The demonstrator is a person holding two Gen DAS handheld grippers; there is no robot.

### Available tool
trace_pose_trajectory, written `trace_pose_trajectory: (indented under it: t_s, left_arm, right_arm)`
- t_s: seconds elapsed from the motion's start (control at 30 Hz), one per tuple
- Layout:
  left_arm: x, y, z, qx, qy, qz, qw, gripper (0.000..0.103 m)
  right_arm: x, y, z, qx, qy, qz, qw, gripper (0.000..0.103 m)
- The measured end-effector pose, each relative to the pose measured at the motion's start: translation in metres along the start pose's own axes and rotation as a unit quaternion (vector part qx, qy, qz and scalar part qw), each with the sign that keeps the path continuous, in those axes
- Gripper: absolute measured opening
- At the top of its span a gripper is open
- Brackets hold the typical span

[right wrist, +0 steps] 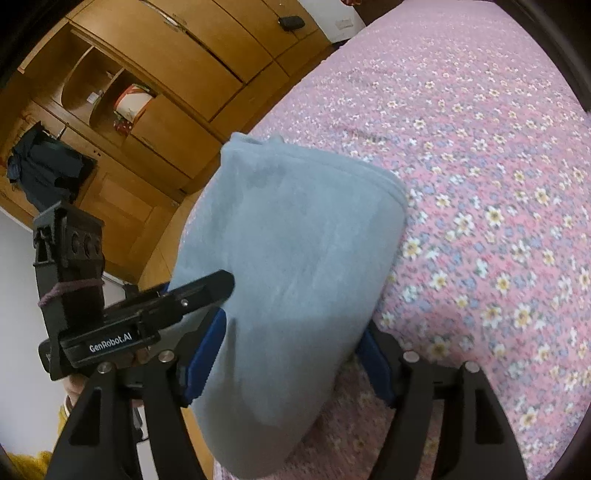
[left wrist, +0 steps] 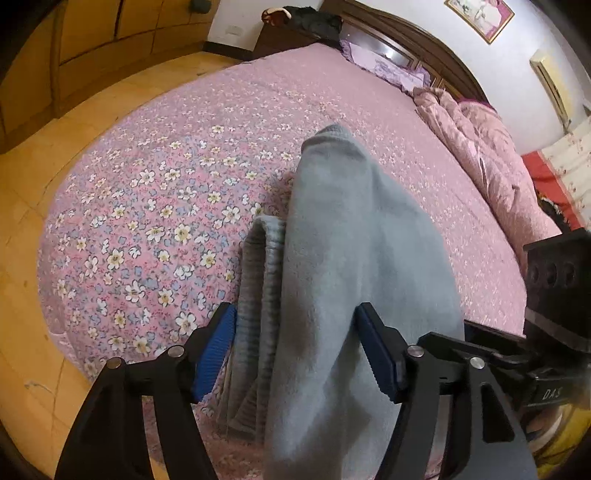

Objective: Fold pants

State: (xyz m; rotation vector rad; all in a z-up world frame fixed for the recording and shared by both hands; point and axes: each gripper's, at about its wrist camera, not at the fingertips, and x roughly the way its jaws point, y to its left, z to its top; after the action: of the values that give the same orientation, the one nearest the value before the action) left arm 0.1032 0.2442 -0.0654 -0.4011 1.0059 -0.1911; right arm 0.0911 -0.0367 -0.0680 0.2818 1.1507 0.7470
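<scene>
Grey-blue fleece pants [left wrist: 354,258] hang bunched between my two grippers, above a bed with a pink floral sheet [left wrist: 155,206]. My left gripper [left wrist: 299,350] is shut on the pants; thick folds and the ribbed waistband [left wrist: 258,280] fill the gap between its blue pads [left wrist: 216,350]. My right gripper [right wrist: 288,354] is shut on another part of the pants [right wrist: 295,266], which drape forward over its jaws. The right gripper's body shows at the right edge of the left wrist view [left wrist: 554,295]. The left gripper shows at the left of the right wrist view [right wrist: 110,325].
The bed's headboard [left wrist: 406,33] and a rumpled pink quilt [left wrist: 491,162] lie at the far side. Wooden wardrobes [right wrist: 155,92] stand beyond the bed's edge across a yellow tiled floor [left wrist: 33,184]. A dark nightstand [left wrist: 288,33] is near the headboard.
</scene>
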Motion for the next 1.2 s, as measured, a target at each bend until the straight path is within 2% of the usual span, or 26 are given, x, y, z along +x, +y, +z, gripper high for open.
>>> trace_pose_trajectory:
  t_s: [0.07, 0.13, 0.2, 0.23, 0.27, 0.37, 0.47, 0.63, 0.93, 1.07, 1.2]
  left_arm:
    - [0.0, -0.001, -0.001, -0.004, -0.011, -0.001, 0.9999, 0.059]
    - [-0.001, -0.003, -0.001, -0.005, -0.015, -0.008, 0.9998, 0.045]
    - [-0.003, -0.004, -0.001, -0.02, -0.017, -0.017, 0.9995, 0.036]
    - [-0.005, -0.004, -0.002, -0.026, -0.018, -0.023, 0.9992, 0.033]
    - [-0.009, -0.003, -0.003, -0.027, -0.019, -0.027, 0.9991, 0.032]
    - [-0.02, -0.019, -0.004, -0.007, -0.026, -0.027, 0.9993, 0.03]
    - [-0.028, -0.038, -0.004, 0.011, -0.031, -0.034, 0.9989, 0.029]
    - [-0.03, -0.082, 0.001, 0.029, -0.034, -0.069, 0.9966, 0.029]
    - [0.019, -0.204, 0.021, 0.088, -0.006, -0.135, 0.987, 0.029]
    - [0.043, -0.254, 0.034, 0.116, 0.004, -0.148, 0.9822, 0.029]
    - [0.072, -0.295, 0.047, 0.134, 0.016, -0.155, 0.9787, 0.029]
  right_arm:
    - [0.002, 0.001, 0.001, 0.003, -0.005, 0.003, 1.0, 0.075]
    - [0.003, 0.001, 0.002, 0.005, -0.006, 0.007, 1.0, 0.075]
    - [0.0, -0.001, 0.002, 0.004, -0.008, 0.014, 1.0, 0.06]
    - [-0.002, -0.002, 0.003, 0.005, -0.008, 0.01, 1.0, 0.045]
    - [-0.005, -0.006, 0.004, 0.008, -0.006, 0.01, 1.0, 0.039]
    - [-0.016, -0.015, 0.006, 0.033, -0.005, 0.048, 0.998, 0.031]
    - [-0.039, -0.015, 0.007, 0.018, -0.016, 0.05, 0.998, 0.03]
    - [-0.087, -0.026, 0.009, 0.001, -0.031, 0.039, 0.999, 0.03]
    - [-0.191, -0.092, 0.01, 0.009, -0.078, -0.055, 0.995, 0.03]
    - [-0.232, -0.129, 0.022, 0.017, -0.092, -0.104, 0.99, 0.03]
    - [-0.256, -0.16, 0.039, 0.018, -0.096, -0.149, 0.984, 0.03]
